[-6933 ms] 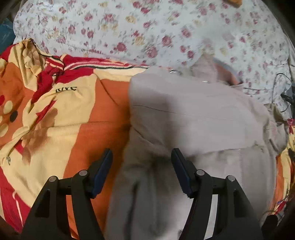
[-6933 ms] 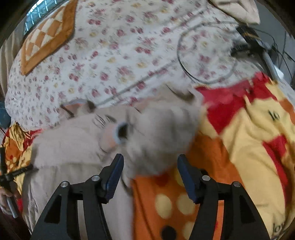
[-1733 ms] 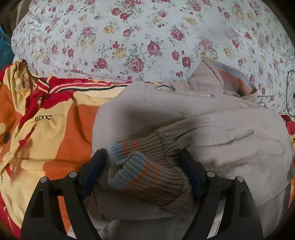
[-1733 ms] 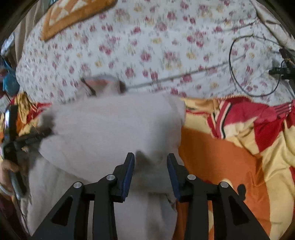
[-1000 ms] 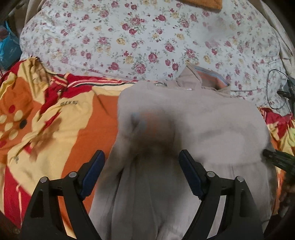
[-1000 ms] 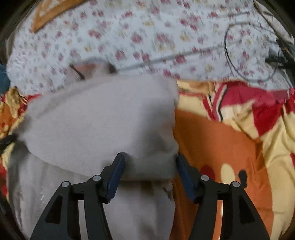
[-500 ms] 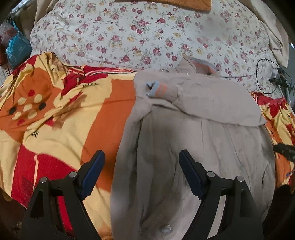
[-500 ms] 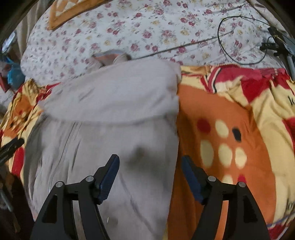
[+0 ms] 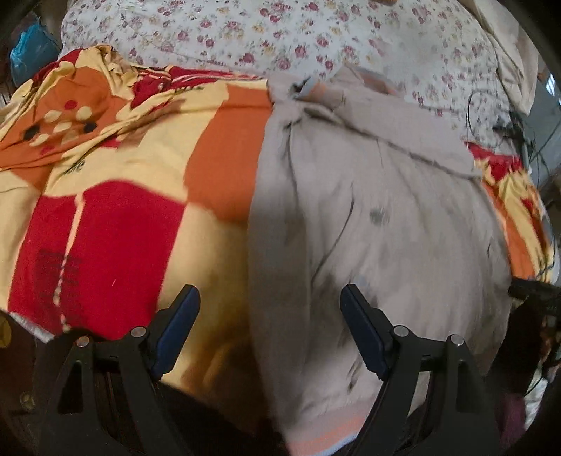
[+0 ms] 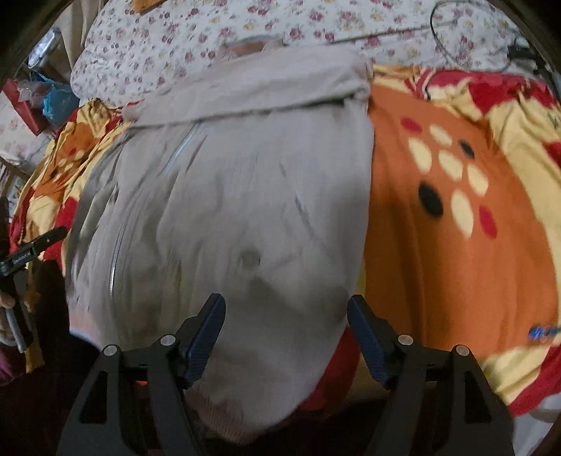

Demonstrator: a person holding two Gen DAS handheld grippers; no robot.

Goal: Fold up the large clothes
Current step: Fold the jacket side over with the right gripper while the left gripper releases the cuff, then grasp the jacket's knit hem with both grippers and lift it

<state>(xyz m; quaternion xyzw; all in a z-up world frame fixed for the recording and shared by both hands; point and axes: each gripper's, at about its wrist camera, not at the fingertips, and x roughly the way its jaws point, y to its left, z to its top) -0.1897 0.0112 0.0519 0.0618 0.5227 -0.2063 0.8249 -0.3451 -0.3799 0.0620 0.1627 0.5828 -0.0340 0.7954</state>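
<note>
Blurring jacket (image 9: 378, 224) hem — collar half-hidden

Light: dim, warm indoor, soft | Shadows: a dark patch is cast on the jacket (image 10: 245, 196) near the gripper fingers (image 10: 205, 336) | Blur: motion smear is seen across the blanket (image 9: 115, 217) and floral sheet (image 9: 315, 38) | Distortion: strong fisheye bending, black vignette at corners | Glare: daylight is glimpsed at the right edge of the left view.

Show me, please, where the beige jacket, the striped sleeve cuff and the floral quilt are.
beige jacket (image 10: 245, 196), right wrist view, middle of its front.
striped sleeve cuff (image 9: 315, 92), left wrist view, ribbed end.
floral quilt (image 9: 245, 31), left wrist view, bare patch.
</note>
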